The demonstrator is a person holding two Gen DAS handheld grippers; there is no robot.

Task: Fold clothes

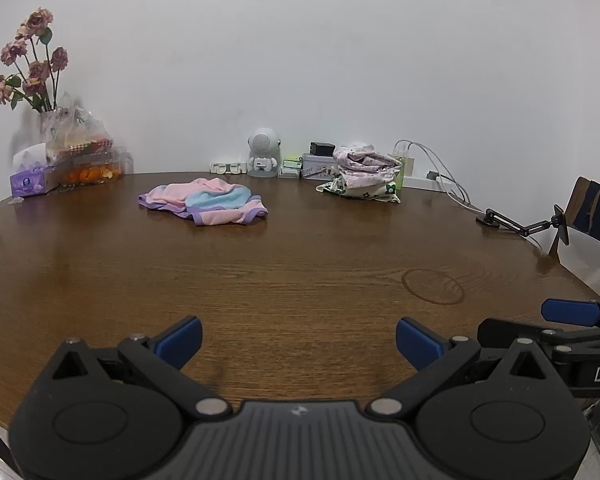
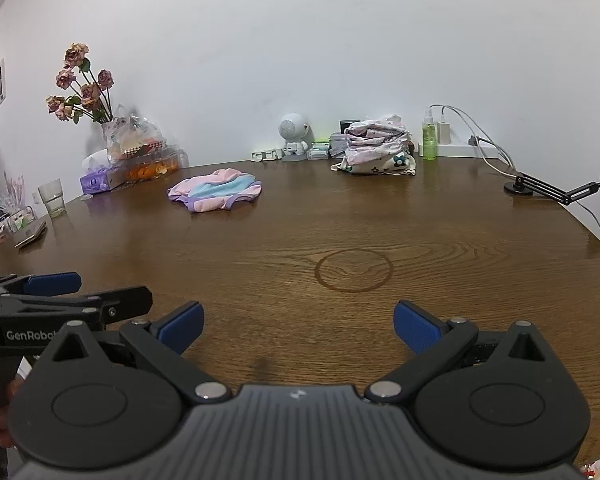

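A crumpled pink, blue and purple garment (image 1: pixel 208 202) (image 2: pixel 216 191) lies on the brown wooden table (image 1: pixel 300 280) (image 2: pixel 340 220), far from both grippers. A stack of folded pale floral clothes (image 1: pixel 364 172) (image 2: pixel 376 144) sits at the back by the wall. My left gripper (image 1: pixel 299 340) hovers open over the table's near edge, nothing between its blue pads. My right gripper (image 2: pixel 298 326) is open too, empty, beside it; the right wrist view shows the left gripper's side at the left (image 2: pixel 52 284), and the left wrist view shows the right one at the right edge (image 1: pixel 572 312).
Along the wall stand a vase of dried roses (image 2: pixel 84 88), a fruit box and bags (image 2: pixel 148 160), a tissue pack (image 2: pixel 96 182), a glass (image 2: pixel 53 198), a small white robot figure (image 2: pixel 294 134), a green spray bottle (image 2: pixel 429 136), cables and a black phone arm (image 2: pixel 556 190).
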